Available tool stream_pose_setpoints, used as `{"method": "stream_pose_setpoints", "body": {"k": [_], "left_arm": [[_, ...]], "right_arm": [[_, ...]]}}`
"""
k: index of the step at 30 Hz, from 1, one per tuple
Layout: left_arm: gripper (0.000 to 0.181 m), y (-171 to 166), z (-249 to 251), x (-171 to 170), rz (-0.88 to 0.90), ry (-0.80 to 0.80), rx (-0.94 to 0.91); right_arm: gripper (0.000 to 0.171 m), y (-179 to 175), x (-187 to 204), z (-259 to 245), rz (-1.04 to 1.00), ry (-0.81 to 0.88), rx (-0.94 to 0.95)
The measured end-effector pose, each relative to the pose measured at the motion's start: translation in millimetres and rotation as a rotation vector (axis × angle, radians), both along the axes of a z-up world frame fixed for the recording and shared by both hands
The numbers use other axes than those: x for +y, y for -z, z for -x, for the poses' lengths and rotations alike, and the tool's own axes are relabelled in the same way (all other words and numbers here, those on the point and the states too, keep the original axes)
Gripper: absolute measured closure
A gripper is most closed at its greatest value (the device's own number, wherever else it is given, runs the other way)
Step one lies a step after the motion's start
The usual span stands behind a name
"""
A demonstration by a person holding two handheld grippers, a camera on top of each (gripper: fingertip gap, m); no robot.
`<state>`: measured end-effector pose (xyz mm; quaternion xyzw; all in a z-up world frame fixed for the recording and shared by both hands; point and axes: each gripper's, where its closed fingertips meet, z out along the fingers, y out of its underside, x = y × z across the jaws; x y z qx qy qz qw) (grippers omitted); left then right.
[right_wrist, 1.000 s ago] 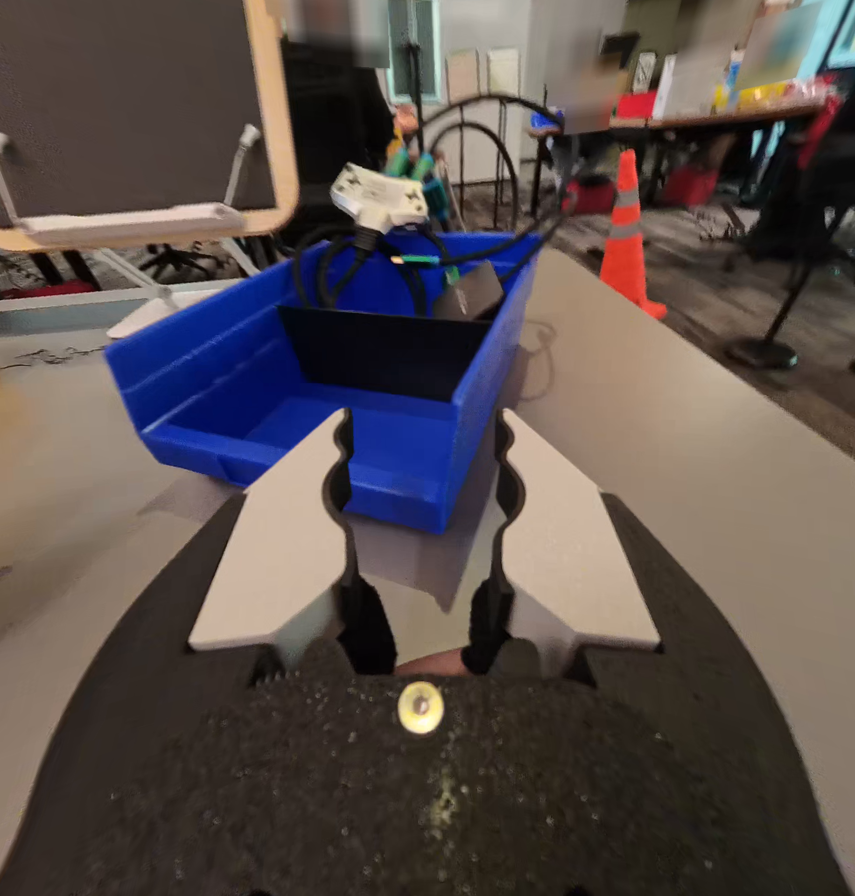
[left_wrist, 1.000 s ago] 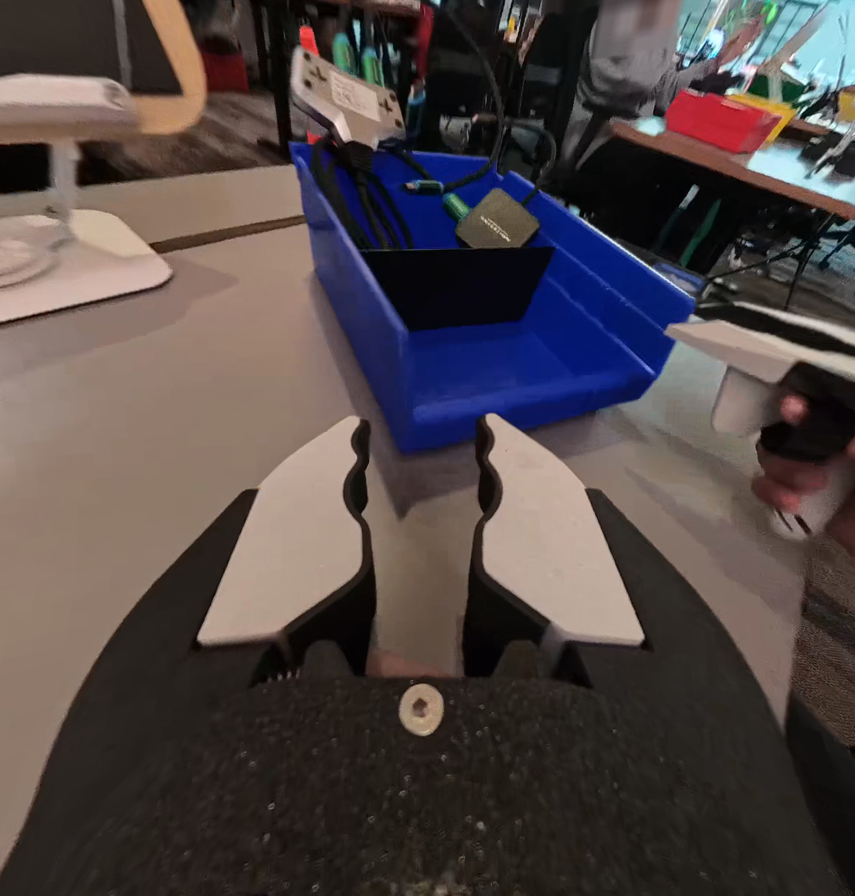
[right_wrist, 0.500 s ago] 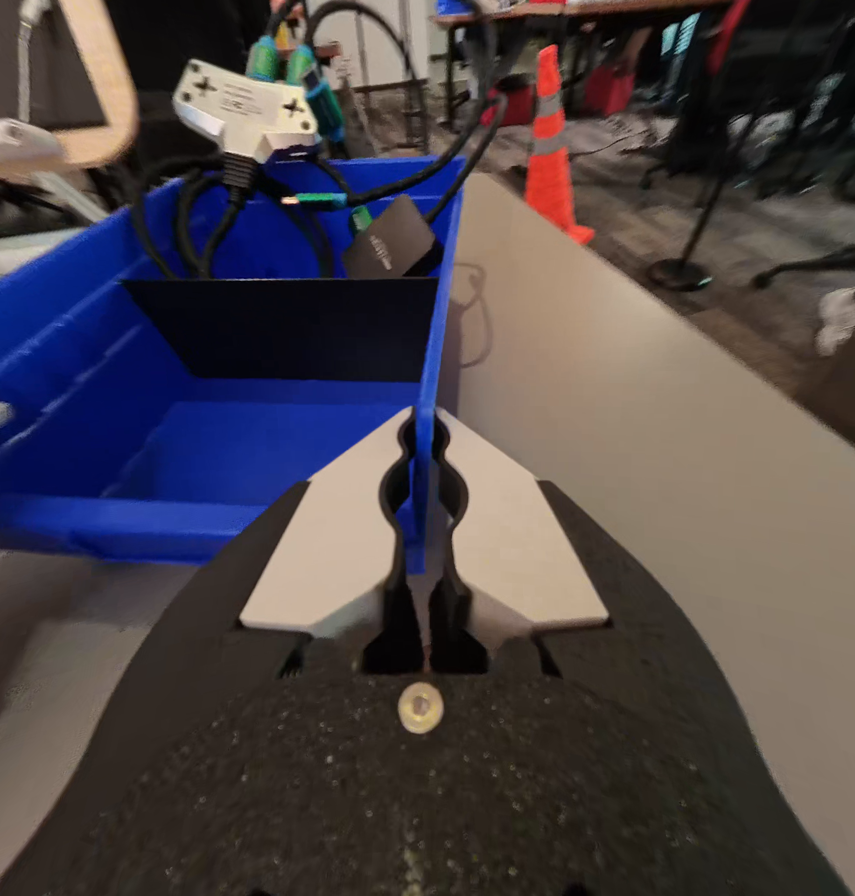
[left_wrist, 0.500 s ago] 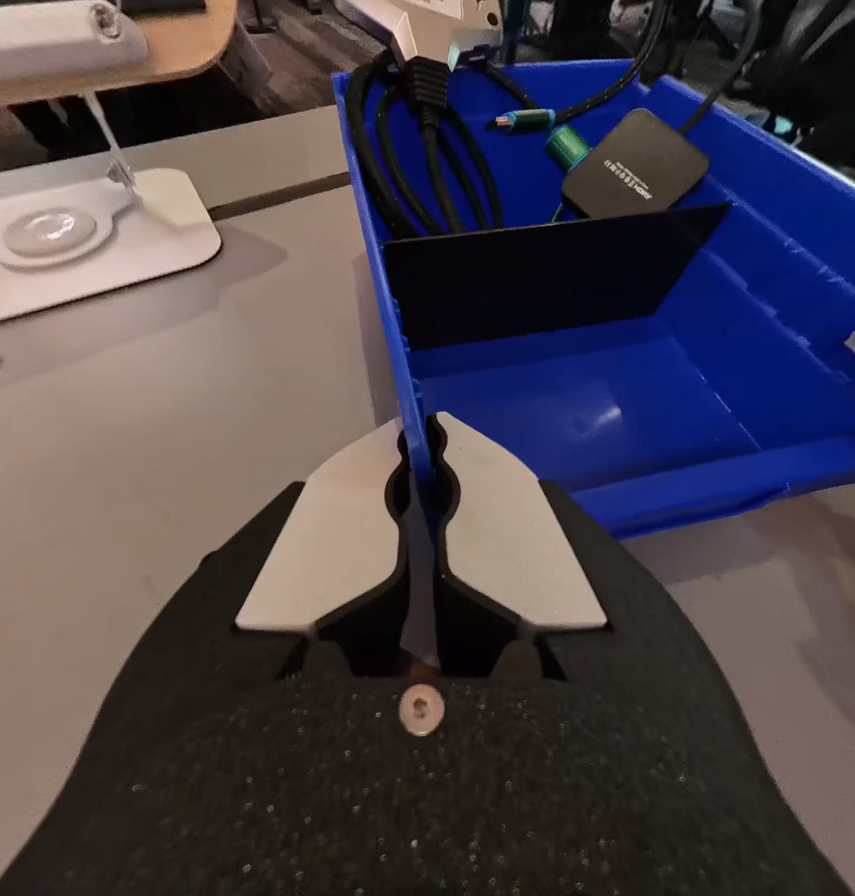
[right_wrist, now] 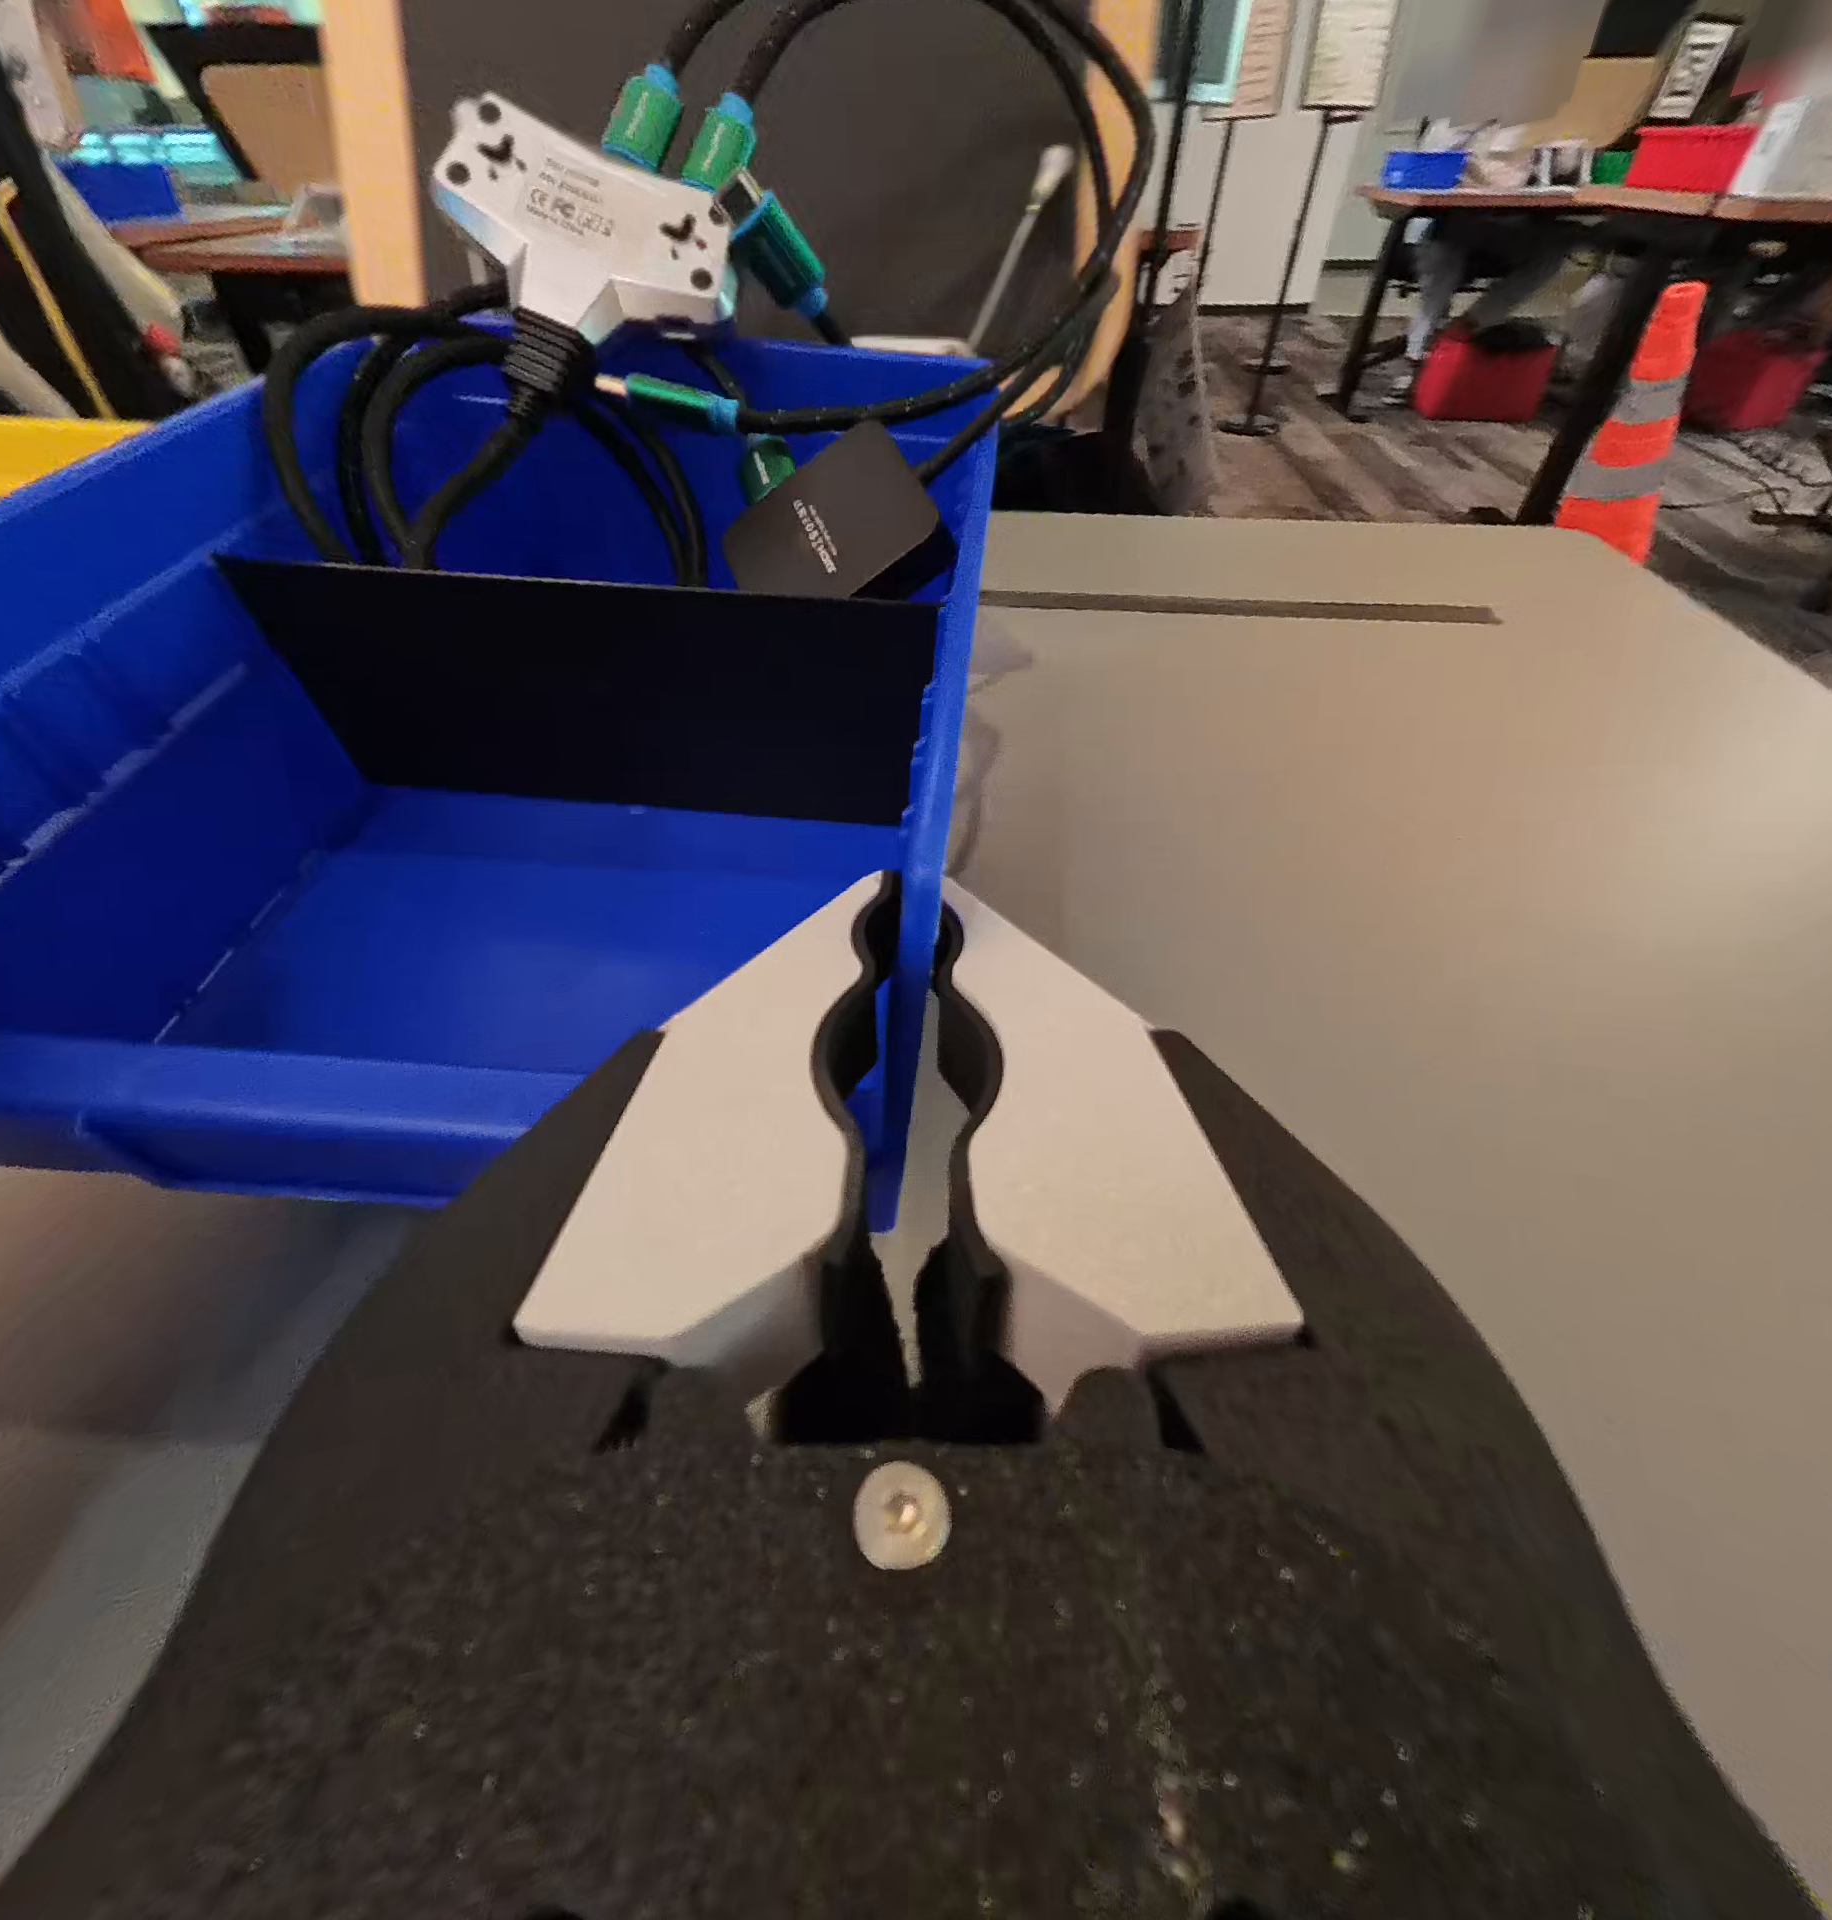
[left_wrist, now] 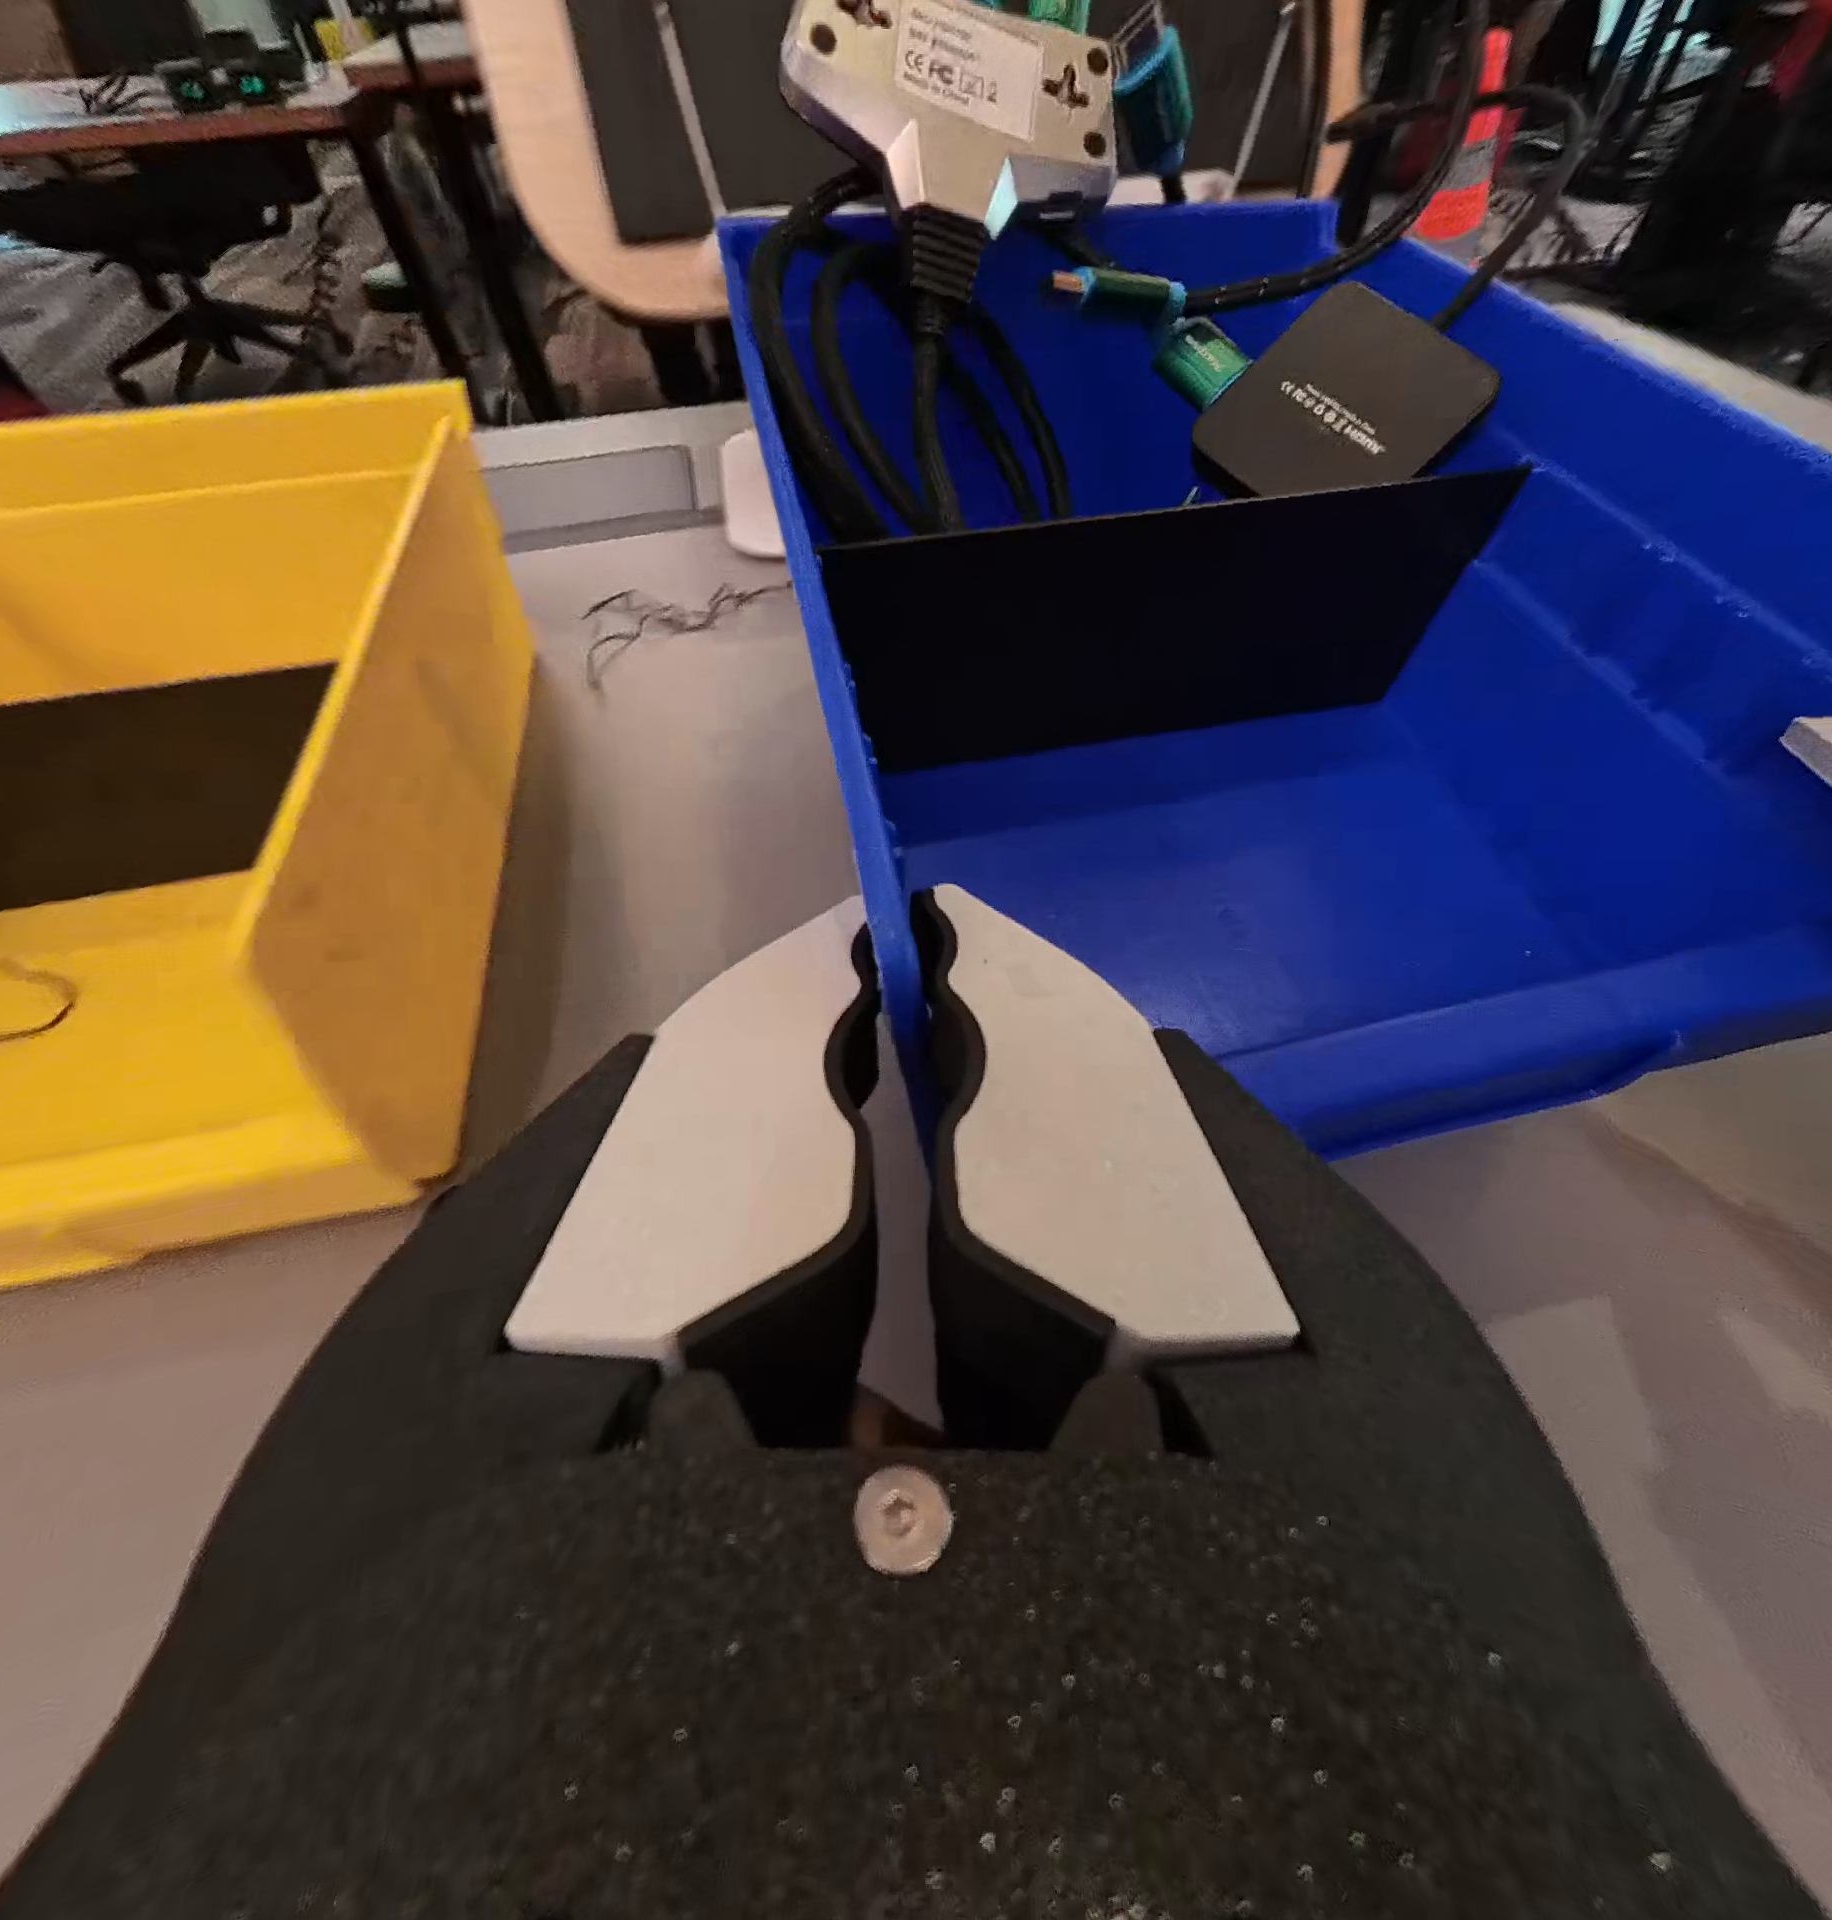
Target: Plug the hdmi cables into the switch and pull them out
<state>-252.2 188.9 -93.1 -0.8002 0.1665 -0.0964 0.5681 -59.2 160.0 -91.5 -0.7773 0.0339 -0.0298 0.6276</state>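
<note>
Both grippers now clamp the blue plastic bin: left gripper on its left wall, right gripper on its right. Silver switch with braided black HDMI cables sits at the far end; I should slide evenly.

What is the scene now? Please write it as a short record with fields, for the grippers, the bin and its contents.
left gripper: shut on left wall of blue bin
right gripper: shut on right wall of blue bin
front compartment: nothing in it
black divider: upright across bin
rear compartment: silver switch, green-ended HDMI cables, black box
beside bin: yellow bin
</note>
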Motion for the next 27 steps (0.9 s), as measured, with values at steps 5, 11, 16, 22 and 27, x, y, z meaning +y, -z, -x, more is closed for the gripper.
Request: {"method": "stream_pose_setpoints", "body": {"k": [5, 11, 16, 22, 27], "left_arm": [[0.177, 20, 31, -5, 0.059, -0.053, 0.012], [0.166, 35, 27, -14, 0.089, 0.08, 0.077], [0.149, -6, 35, -42, 0.045, 0.222, -0.119], [0.144, -19, 178, -20, -0.032, -0.01, -0.086], [0.127, 33, 312, 34, 0.074, -0.265, 0.005]], "right_arm": [[0.169, 18, 9, 34, 0.07, -0.074, 0.009], [0.168, 31, 12, 36, 0.129, -0.14, 0.026], [0.154, 18, 1, 31, 0.051, -0.282, 0.032], [0.143, 0, -28, 13, -0.052, -0.355, 0.012], [0.143, 2, -46, -10, -0.048, -0.286, 0.006]]}}
